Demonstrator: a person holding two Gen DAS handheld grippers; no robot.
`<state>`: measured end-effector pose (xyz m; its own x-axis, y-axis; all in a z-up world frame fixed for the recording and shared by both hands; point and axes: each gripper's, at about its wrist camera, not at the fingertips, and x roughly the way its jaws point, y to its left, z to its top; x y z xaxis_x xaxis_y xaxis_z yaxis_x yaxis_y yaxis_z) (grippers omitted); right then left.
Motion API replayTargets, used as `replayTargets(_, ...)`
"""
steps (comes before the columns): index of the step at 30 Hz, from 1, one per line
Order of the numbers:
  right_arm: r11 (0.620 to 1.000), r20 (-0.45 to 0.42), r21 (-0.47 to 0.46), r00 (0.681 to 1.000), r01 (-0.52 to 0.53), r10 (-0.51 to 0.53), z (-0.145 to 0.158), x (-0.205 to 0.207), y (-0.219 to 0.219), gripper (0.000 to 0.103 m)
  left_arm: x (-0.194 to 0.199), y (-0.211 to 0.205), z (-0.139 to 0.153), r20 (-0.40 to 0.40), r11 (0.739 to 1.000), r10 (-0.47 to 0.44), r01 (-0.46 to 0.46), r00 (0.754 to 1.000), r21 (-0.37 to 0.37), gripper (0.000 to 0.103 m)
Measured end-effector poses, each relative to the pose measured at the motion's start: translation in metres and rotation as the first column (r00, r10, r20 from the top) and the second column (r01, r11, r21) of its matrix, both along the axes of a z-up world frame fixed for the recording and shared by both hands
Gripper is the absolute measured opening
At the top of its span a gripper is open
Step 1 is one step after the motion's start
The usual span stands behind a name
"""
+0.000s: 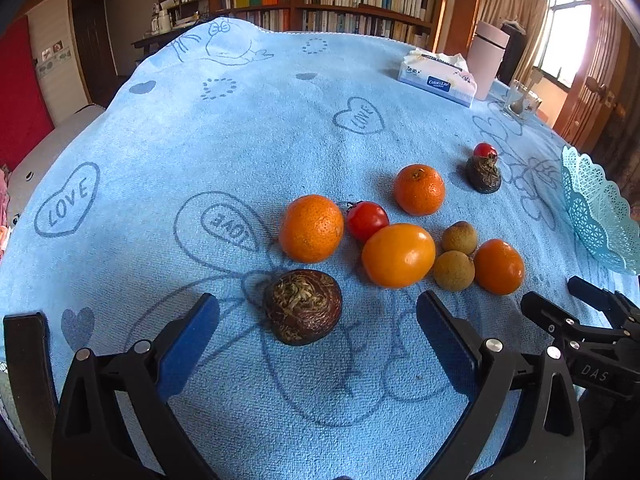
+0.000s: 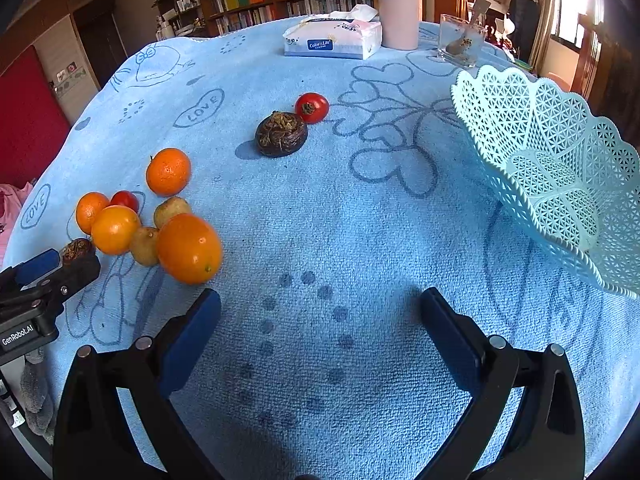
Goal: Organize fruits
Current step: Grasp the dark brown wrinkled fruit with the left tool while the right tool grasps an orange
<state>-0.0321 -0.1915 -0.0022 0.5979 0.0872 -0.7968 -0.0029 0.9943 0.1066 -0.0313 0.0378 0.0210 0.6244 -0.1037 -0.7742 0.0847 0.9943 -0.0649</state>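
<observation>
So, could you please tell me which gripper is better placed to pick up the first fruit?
The left gripper: it is open with the dark water chestnut just ahead between its fingers. The right gripper is open over bare cloth, nearer the basket.

On a table draped in a blue terry cloth (image 2: 320, 208), a cluster of oranges (image 1: 398, 255), longans and a red tomato (image 1: 367, 220) lies left of a pale-blue lattice plastic basket (image 2: 560, 184). A dark brown water chestnut (image 1: 303, 306) sits before the cluster; another (image 2: 281, 133) lies behind, touching a second tomato (image 2: 312, 107).
</observation>
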Motion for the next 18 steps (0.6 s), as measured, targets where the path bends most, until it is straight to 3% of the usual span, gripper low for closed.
replayTargets(6,1.000,0.005,0.021,1.000,-0.009,0.009,0.001,-0.002,-0.001,0.101,-0.019,0.014,0.003,0.009,1.000,0.004,-0.003,1.000,-0.030,0.095)
replayTargets(9,0.999,0.005,0.027,1.000,-0.025,0.025,0.003,-0.002,0.001,0.101,-0.014,0.019,-0.003,-0.015,0.998,0.008,-0.009,1.000,-0.054,0.077)
replayTargets(14,0.997,0.008,0.055,0.999,-0.052,0.051,0.008,-0.004,0.004,0.101,-0.001,0.018,-0.002,-0.011,0.996,0.006,-0.007,1.000,-0.088,0.068)
replayTargets(16,0.996,0.014,0.065,0.998,-0.066,0.066,0.011,-0.003,0.007,0.101,0.002,0.013,-0.003,-0.011,0.996,-0.011,0.010,1.000,-0.087,0.056)
replayTargets(18,0.995,0.030,0.056,0.996,-0.084,0.083,0.015,-0.003,0.012,0.101,0.005,0.010,-0.005,-0.007,0.997,-0.014,0.014,1.000,-0.079,0.050)
